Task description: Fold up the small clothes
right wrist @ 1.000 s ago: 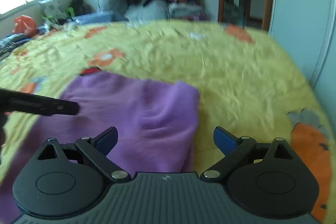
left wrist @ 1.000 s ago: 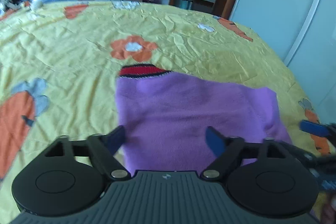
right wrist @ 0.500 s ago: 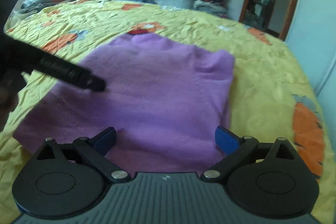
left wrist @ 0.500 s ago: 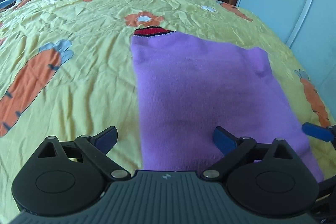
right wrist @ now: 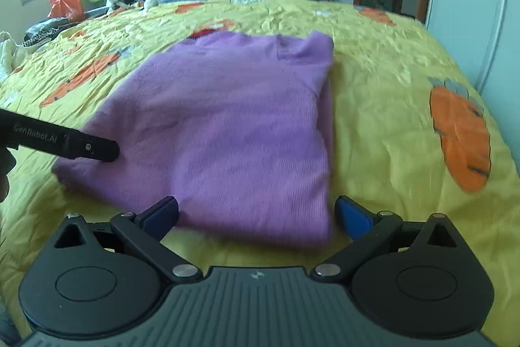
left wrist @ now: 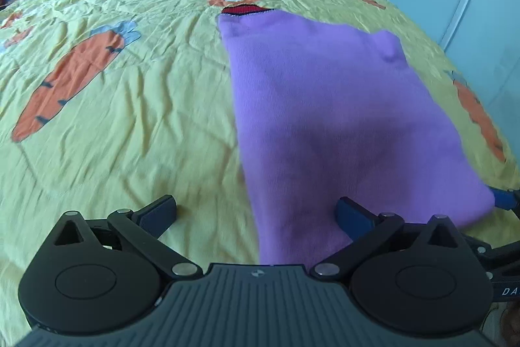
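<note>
purple sweater (left wrist: 341,106) | folded into a rectangle | red collar at far end | flat on bedspread

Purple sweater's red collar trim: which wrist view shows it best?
The left wrist view: the red collar trim shows clearly at the purple sweater's far left corner. The right wrist view shows only a blurred red sliver behind the far edge.

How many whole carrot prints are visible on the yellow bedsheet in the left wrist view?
2. One large carrot lies left of the purple sweater; another carrot lies right of it. Others may be hidden or cut off.
</note>
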{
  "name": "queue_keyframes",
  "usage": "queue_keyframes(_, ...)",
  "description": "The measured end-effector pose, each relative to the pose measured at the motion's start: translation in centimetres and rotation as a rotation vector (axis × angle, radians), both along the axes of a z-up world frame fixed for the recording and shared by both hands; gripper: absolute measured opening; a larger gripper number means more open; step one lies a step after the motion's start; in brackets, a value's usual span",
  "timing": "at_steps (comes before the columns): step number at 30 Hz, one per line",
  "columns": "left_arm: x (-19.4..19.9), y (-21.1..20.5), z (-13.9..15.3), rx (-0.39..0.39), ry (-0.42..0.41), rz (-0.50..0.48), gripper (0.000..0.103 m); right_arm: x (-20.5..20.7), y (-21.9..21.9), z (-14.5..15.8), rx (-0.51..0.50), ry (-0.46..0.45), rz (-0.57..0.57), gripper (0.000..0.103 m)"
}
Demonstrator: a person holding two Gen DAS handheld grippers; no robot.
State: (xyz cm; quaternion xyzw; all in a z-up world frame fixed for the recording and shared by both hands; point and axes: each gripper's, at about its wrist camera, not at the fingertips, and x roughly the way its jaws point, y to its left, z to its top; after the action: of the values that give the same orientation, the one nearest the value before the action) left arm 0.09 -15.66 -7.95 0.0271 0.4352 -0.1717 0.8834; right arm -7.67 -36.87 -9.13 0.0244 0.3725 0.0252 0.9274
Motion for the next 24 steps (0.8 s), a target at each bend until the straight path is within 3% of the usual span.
queue_keyframes(2, -0.7, -0.1, -0.1, 0.019, -0.012, -0.009, 0.103, -0.9, 1.0, -0.3, -0.065, -0.008, 0.022, 0.103)
queue_keyframes(5, -1.1, 0.0, -0.1, 0.02, -0.016, 0.0, 0.103, -1.3, 1.1, 0.0, -0.049, -0.011, 0.007, 0.103)
queue_keyframes(11, -0.9, -0.1, 0.0, 0.02, -0.003, -0.003, 0.103, 1.0, -0.2, 2.5, -0.021, -0.133, -0.05, 0.103)
queue_keyframes(17, 3.6, 2.1, 1.3, -0.204, 0.077, 0.048, 0.103, 8.7, -4.3, 0.9, 0.141, -0.035, -0.046, 0.103)
queue_keyframes(20, 8.2, 2.3, 0.9, -0.318, 0.143, 0.013, 0.102, 10.3, -6.2, 0.4, 0.262, -0.042, -0.055, 0.103)
queue_keyframes(24, 12.0, 1.2, 0.4, -0.416, 0.214, -0.066, 0.101, 11.2, -6.1, 0.2, 0.272, -0.042, -0.035, 0.103)
